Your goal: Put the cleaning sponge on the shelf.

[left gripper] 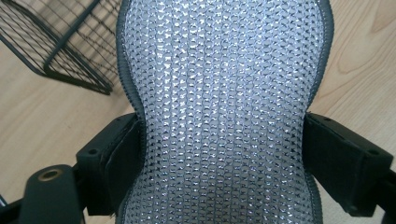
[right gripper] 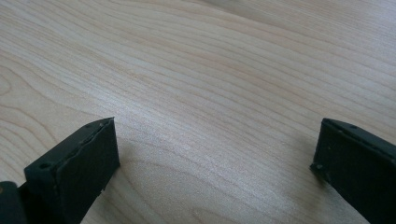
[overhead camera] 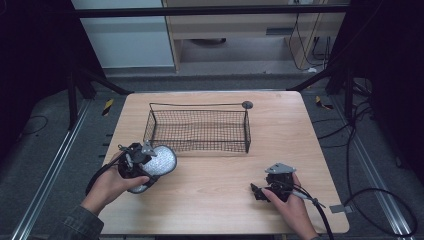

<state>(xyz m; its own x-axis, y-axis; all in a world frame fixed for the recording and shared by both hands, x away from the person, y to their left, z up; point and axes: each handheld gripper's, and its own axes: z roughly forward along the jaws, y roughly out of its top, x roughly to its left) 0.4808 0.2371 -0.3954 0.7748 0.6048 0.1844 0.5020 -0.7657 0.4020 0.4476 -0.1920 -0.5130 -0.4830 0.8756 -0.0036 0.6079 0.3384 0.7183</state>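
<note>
While the left gripper (overhead camera: 150, 162) is held at lower left, clamped on a silver pad (left gripper: 224, 112), the right gripper (right gripper: 215, 158) is spread over bare table (overhead camera: 220, 170); a wire basket (overhead camera: 198, 131) is seen at centre.

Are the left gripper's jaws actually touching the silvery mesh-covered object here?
Touching. In the left gripper view both black jaws of the left gripper press against the narrowed sides of the silvery mesh-covered object with dark edging, with no gap either side.

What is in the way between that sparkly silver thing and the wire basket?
Nothing visible. The left tongs grip the silver mesh-covered object at its narrow waist, just off the wire basket's near-left corner. Only bare wooden table lies between; the basket's low wall must be cleared.
</note>
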